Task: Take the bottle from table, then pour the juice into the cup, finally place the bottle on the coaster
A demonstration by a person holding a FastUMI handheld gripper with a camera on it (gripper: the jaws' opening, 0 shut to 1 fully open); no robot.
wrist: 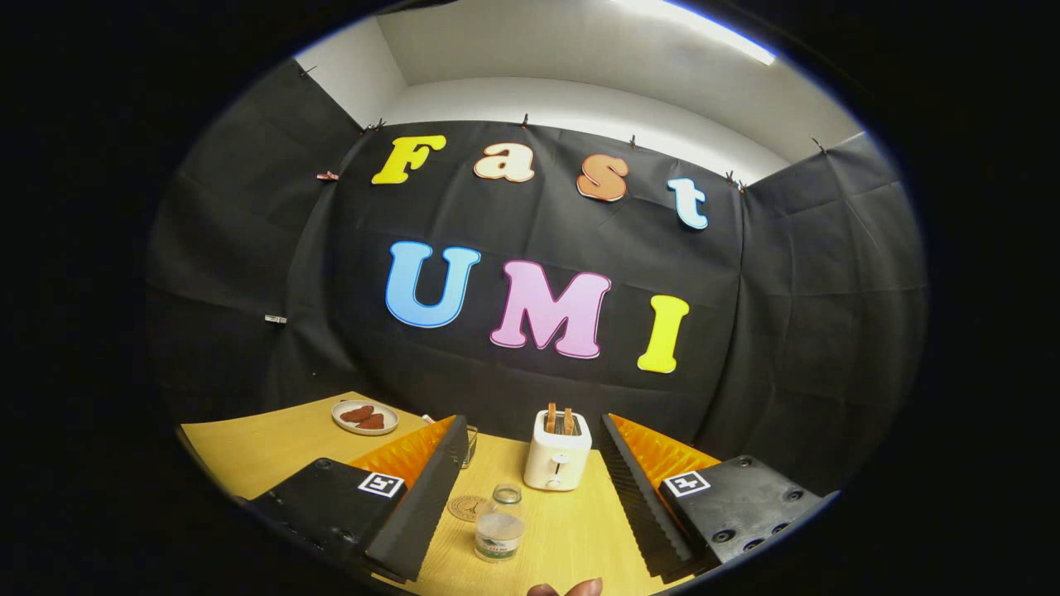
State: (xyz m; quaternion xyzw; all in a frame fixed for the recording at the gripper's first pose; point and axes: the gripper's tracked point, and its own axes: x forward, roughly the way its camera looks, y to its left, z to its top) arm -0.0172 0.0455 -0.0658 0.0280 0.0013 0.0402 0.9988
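On the pale, wood-grained tabletop point(273, 447) a small clear bottle point(499, 526) with a round neck and a light label band around its lower body stands upright, near the table's close edge. It sits between the two fingers of the gripper point(530, 488), nearer the left one yet touching neither. The fingers are wedge-shaped, with ribbed black pads on their inner faces and orange ridged backs, mounted on matte black blocks bearing square markers; they are spread wide, released and holding nothing. Just left of the bottle, lying flat against the table and partly hidden by the left finger, is a thin round brown coaster point(465, 507) with a faint embossed pattern. Behind the left finger's tip peeks what looks like a clear glass cup point(470, 444), though most of it is covered. Beyond the fingers, toward the far edge, stands a cream, rounded-box toaster point(557, 453) with two browned slices upright in its slots. Near the far left corner rests a shallow pale plate point(364, 417) carrying reddish-brown pieces. Fingertips of a person point(567, 588) show at the close edge.
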